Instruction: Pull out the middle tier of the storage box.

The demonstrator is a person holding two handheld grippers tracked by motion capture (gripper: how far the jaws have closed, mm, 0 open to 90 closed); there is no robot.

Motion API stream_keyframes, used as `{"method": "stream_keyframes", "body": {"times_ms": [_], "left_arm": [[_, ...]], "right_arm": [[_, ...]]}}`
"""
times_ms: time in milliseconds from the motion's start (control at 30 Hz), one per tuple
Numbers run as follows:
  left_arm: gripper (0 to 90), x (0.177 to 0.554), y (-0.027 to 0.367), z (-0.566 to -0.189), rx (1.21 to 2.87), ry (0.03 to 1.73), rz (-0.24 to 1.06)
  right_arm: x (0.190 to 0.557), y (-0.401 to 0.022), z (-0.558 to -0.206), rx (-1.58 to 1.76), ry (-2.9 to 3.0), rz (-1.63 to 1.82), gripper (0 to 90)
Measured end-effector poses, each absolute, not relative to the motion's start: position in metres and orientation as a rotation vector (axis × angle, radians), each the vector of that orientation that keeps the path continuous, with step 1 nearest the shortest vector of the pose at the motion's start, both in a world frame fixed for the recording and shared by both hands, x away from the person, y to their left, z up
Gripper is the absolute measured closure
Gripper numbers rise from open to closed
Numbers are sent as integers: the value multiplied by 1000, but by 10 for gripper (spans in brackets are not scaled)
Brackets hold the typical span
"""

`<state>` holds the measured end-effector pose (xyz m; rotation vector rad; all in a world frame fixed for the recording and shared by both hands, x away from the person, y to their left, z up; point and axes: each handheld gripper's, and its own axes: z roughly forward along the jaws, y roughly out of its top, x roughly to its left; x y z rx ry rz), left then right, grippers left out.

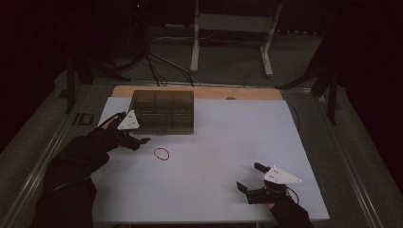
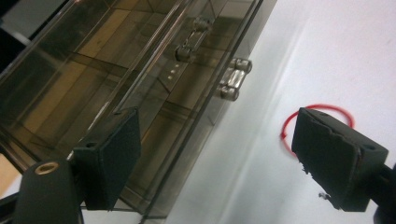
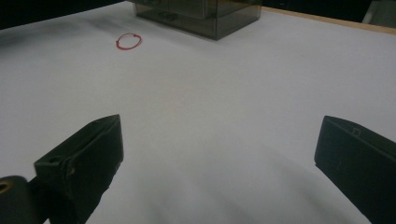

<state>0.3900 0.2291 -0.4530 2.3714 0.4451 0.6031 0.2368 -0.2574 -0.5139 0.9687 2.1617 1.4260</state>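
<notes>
Hovering wide-jawed beside the smoky transparent plastic box [image 2: 140,70], the left tool [image 2: 215,154] half-hides a thin red rubber band [image 2: 327,109] — the right tool [image 1: 254,178] gapes empty on the white counter [image 1: 228,142].

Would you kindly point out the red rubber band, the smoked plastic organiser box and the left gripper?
red rubber band [image 1: 161,154]: high view, on the loop's rim.
smoked plastic organiser box [image 1: 164,110]: high view, middle of its lid.
left gripper [image 2: 215,154]: left gripper view, midway between its fingertips.
</notes>
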Motion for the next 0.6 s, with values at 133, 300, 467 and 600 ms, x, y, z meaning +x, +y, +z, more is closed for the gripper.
{"method": "stream_keyframes", "body": {"times_ms": [133, 300, 467, 600], "left_arm": [[393, 394, 228, -453, 2404, 446, 611], [535, 401, 226, -454, 2459, 401, 665], [640, 406, 224, -458, 2502, 283, 698], [685, 411, 223, -459, 2534, 217, 662]], "right_arm": [[236, -257, -514, 965, 2165, 1426, 13], [236, -257, -513, 969, 2163, 1430, 12], [236, -257, -514, 969, 2166, 1433, 13], [236, -258, -513, 974, 2163, 1436, 12]]}}
